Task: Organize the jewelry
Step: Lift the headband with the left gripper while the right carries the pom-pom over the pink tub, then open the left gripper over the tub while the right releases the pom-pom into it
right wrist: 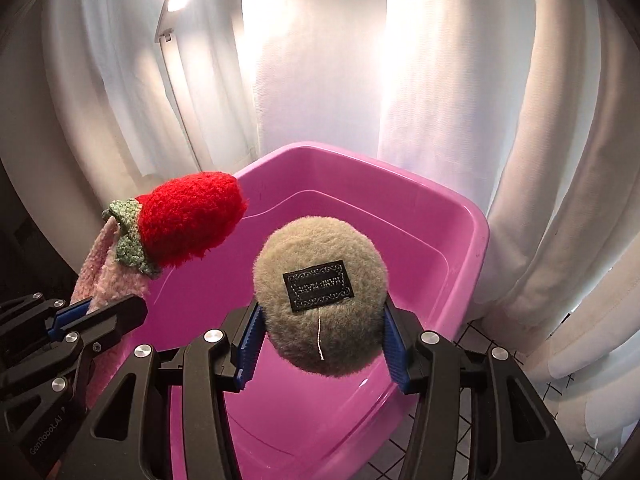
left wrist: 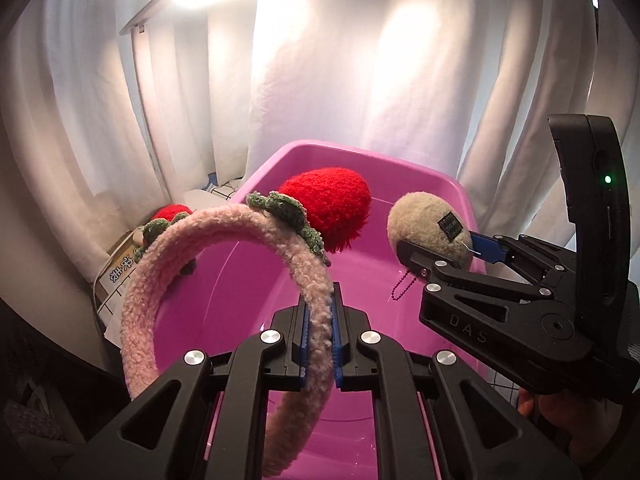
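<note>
The left gripper (left wrist: 320,332) is clamped tight on a fluffy pale-pink headband (left wrist: 224,240), its blue pads pinching the fuzzy band near one end so that the arch curves up and away to the left. Two knitted red strawberries sit on the band's crown, each with a green crocheted leaf collar; the nearer strawberry (left wrist: 332,208) is plump and shaggy, the farther one (left wrist: 170,213) peeks out behind the arch. The headband hangs above the open pink plastic tub (left wrist: 448,188), held clear of its floor.

The right gripper (right wrist: 320,344) grips a round beige plush pompom (right wrist: 320,300) between its blue ribbed pads, which press into its sides. The pompom has short dense fur, a black woven label stitched on its face, a loose white thread below the label and, in the left wrist view, a small pink ball chain (left wrist: 402,286) dangling beneath. It too is held over the tub's inside, right of the headband. White curtains (right wrist: 440,100) hang behind
</note>
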`<state>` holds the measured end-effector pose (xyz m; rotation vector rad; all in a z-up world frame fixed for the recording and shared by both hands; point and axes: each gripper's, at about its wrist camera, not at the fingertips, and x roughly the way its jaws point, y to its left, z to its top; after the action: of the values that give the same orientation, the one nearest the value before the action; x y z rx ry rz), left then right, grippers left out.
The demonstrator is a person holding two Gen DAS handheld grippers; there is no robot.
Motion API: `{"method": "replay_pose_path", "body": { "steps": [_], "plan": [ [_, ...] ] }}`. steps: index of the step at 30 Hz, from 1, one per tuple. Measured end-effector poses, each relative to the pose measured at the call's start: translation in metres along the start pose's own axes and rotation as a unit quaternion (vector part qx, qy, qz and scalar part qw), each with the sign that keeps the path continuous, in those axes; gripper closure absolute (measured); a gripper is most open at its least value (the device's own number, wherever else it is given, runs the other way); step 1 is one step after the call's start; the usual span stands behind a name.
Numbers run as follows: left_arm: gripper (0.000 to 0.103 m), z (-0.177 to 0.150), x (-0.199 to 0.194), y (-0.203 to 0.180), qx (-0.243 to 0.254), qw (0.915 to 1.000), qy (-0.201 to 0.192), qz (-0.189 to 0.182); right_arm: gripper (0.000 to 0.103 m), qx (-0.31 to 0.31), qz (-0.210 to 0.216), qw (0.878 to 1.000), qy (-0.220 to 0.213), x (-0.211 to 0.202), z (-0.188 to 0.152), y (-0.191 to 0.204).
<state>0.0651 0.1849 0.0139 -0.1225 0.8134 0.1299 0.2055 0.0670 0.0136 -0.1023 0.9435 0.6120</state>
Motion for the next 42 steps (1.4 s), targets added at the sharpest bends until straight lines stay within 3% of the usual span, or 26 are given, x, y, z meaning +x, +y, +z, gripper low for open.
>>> {"method": "replay_pose_path", "body": {
  "steps": [4, 7, 8, 9, 10, 12, 13, 20, 28, 35, 42],
  "plan": [
    [0.092, -0.003, 0.015, 0.003, -0.005, 0.9998, 0.02, -0.002, 0.053, -0.005, -0.008, 1.0, 0.022, 0.017, 0.005, 0.004],
    [0.086, -0.003, 0.022, 0.007, -0.002, 0.9996, 0.026, 0.004, 0.048, -0.008, -0.016, 0.999, 0.034, 0.022, 0.004, 0.0],
    [0.076, -0.003, 0.02, 0.007, -0.002, 0.9996, 0.025, 0.009, 0.047, -0.01, -0.021, 0.999, 0.037, 0.023, 0.004, 0.0],
    [0.059, -0.002, 0.019, 0.007, -0.003, 0.9997, 0.022, 0.012, 0.046, -0.011, -0.024, 0.999, 0.04, 0.025, 0.004, -0.001],
    [0.052, -0.002, 0.016, 0.009, -0.008, 0.9996, 0.017, 0.021, 0.044, -0.008, -0.029, 0.999, 0.043, 0.026, 0.005, -0.003],
    [0.027, 0.0, 0.011, 0.015, -0.019, 0.9996, 0.006, 0.023, 0.043, 0.003, -0.031, 0.998, 0.046, 0.027, 0.005, -0.008],
    [0.024, 0.001, 0.008, 0.018, -0.023, 0.9995, 0.001, 0.022, 0.043, 0.008, -0.031, 0.998, 0.047, 0.027, 0.004, -0.011],
    [0.02, 0.003, 0.003, 0.02, -0.025, 0.9993, -0.002, 0.027, 0.033, 0.01, -0.042, 0.998, 0.042, 0.021, 0.008, -0.014],
    [0.02, -0.002, -0.006, 0.025, -0.036, 0.9989, -0.004, 0.03, 0.033, 0.011, -0.047, 0.998, 0.036, 0.015, 0.007, -0.011],
    [0.008, -0.01, -0.018, 0.032, -0.049, 0.9982, -0.009, 0.034, 0.033, 0.015, -0.052, 0.998, 0.035, 0.003, 0.0, -0.01],
    [0.006, -0.017, -0.033, 0.036, -0.062, 0.9974, -0.012, 0.036, 0.033, 0.024, -0.052, 0.998, 0.034, -0.006, -0.01, -0.007]
  ]
}}
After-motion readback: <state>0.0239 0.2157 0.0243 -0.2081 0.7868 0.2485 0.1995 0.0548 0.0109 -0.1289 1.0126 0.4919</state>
